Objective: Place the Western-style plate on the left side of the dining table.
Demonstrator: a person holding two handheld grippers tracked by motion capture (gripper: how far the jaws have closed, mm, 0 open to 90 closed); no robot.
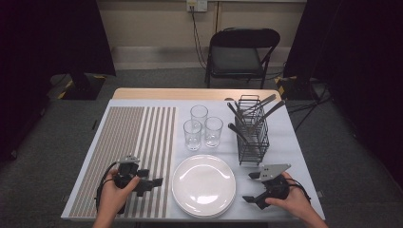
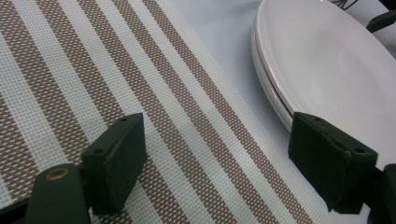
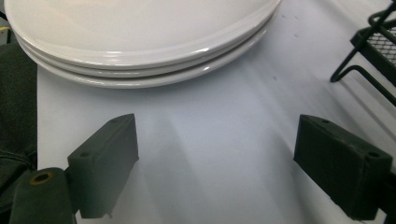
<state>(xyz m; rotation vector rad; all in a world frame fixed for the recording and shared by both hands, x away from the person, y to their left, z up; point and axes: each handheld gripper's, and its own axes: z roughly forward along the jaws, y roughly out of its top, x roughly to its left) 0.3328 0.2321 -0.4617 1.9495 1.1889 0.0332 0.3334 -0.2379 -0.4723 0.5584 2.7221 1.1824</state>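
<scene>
Both empty grippers, left gripper [image 1: 153, 181] and right gripper [image 1: 249, 187], flank the plates [image 1: 204, 185].

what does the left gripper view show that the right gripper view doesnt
Left gripper view: the striped placemat under the left gripper, whose fingers stand open with nothing between them.

Right gripper view: a corner of the black wire rack and bare table under the open right gripper.

Both: the stack of white plates.
</scene>
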